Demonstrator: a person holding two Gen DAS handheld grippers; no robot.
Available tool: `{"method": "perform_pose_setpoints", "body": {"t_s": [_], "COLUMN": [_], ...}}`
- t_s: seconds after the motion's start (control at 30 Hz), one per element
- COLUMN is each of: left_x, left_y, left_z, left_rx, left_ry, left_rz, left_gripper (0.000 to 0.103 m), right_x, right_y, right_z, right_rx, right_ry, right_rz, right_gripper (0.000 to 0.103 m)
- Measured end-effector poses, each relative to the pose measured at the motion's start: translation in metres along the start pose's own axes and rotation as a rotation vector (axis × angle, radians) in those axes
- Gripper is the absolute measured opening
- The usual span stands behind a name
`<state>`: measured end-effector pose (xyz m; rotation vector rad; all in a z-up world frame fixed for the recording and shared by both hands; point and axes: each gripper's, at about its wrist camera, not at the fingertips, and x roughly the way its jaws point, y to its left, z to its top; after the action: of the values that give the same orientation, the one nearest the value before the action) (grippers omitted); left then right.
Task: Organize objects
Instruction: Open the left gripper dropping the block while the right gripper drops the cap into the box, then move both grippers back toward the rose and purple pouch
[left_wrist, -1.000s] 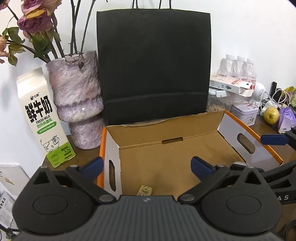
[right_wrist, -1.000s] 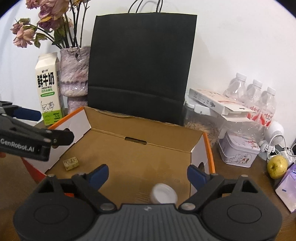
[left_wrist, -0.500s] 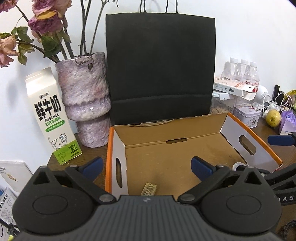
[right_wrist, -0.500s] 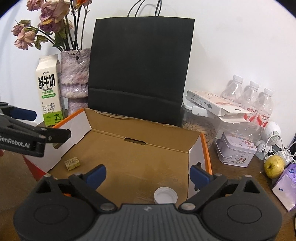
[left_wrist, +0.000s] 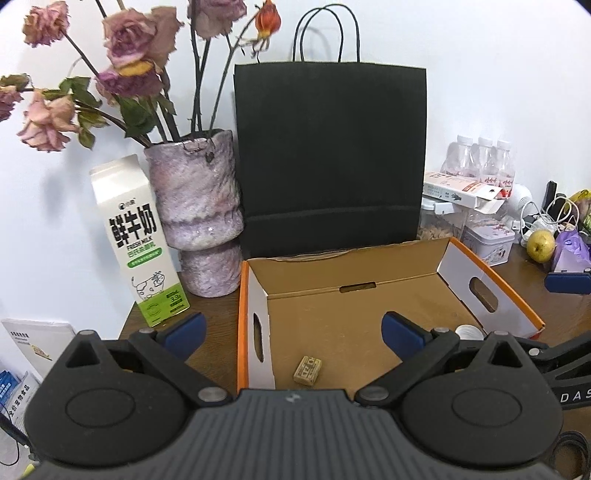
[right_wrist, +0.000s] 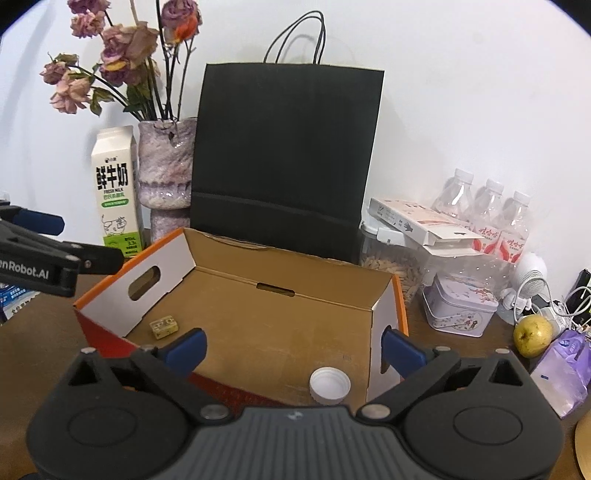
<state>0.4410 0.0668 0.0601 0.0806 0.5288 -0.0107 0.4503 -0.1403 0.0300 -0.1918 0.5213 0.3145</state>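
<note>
An open cardboard box (left_wrist: 369, 266) with orange edges and white end walls stands on the brown table. On its floor lie a small tan block (left_wrist: 307, 370) near the left end and a white bottle cap (right_wrist: 330, 385) near the right end. My left gripper (left_wrist: 293, 328) hovers open above the box's near left side, with nothing between its blue pads. My right gripper (right_wrist: 293, 347) hangs over the near right corner with its jaws opening wide. The cap lies on the floor below them, free of the pads. The same block (right_wrist: 164, 326) shows in the right wrist view.
A black paper bag (left_wrist: 328, 158) stands against the wall behind the box. Left of it are a mottled vase (left_wrist: 195, 210) of dried roses and a milk carton (left_wrist: 136, 236). To the right are water bottles (right_wrist: 487, 214), a tin (right_wrist: 458, 310), a pear (right_wrist: 533, 336) and a purple packet (right_wrist: 565, 369).
Both grippers have drawn back and up from the box, so more of it, the block and the cap shows. The right jaws have spread wider.
</note>
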Motion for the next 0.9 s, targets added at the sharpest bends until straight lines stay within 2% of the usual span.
{"method": "perform_pose_setpoints", "body": {"t_s": [0.63, 0.9], "left_x": [-0.081, -0.125], "left_y": [-0.024, -0.028], "left_z": [-0.029, -0.048], "left_rx": [0.016, -0.044], "left_ry": [-0.022, -0.075], "left_rz": [0.005, -0.006], "left_gripper": [0.103, 0.103], "right_x": [-0.083, -0.119], "right_y": [0.005, -0.002], "right_z": [-0.022, -0.044], "right_rx": [-0.007, -0.021], "right_ry": [-0.045, -0.061], "right_rz": [0.017, 0.017], "right_gripper": [0.103, 0.103]}}
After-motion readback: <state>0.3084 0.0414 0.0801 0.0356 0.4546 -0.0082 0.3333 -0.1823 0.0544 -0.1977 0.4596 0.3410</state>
